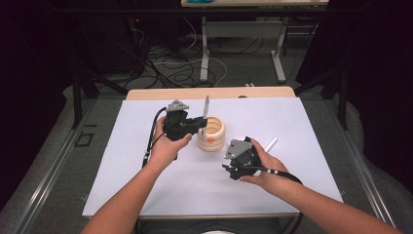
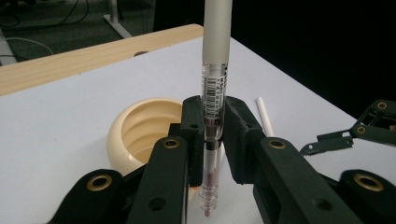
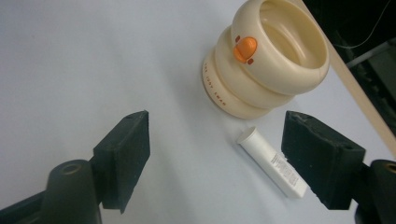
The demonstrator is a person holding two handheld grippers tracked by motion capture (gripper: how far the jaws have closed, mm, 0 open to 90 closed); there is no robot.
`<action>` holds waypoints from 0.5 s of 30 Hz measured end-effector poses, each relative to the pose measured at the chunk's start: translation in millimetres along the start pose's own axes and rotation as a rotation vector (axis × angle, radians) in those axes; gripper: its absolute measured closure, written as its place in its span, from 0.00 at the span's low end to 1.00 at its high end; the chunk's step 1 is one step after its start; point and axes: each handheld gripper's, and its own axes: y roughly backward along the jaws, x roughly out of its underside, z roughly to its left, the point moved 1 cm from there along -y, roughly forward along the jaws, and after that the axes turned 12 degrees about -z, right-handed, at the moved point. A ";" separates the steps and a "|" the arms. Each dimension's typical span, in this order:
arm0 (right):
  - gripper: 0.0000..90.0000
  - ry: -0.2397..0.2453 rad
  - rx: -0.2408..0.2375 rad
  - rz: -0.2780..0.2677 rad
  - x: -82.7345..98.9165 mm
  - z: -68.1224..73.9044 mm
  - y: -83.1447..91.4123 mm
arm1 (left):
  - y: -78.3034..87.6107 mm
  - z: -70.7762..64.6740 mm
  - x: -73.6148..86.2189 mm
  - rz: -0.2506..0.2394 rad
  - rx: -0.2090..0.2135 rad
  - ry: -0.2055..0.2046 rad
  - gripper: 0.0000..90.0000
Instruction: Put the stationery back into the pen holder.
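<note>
Left tool (image 2: 212, 135) around half-hidden pen (image 2: 214, 88)

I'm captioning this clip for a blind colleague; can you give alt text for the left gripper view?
The left gripper is shut on a pen, held upright between its black jaws. Behind it a cream ribbed holder stands open on the white table, and a white tube lies beyond.

The left tongs (image 2: 212, 135) clamp an upright pen (image 2: 215, 70) beside the cream ribbed cup (image 2: 140, 130) on the white table (image 2: 56, 121).

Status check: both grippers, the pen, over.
Left gripper shut on clear-barrelled pen, upright beside cream ribbed cup. Right gripper open, white tube ahead. Nothing blocking.
</note>
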 end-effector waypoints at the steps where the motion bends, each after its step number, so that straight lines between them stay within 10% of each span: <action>1: 0.23 -0.035 0.003 -0.003 1.0 0.1 0.0 | -0.7 0.4 -0.7 0.004 -0.001 -0.003 0.88; 15: 0.17 -0.286 0.016 -0.074 26.0 -4.3 -4.3 | -20.9 4.9 2.2 -0.054 -0.054 0.019 0.88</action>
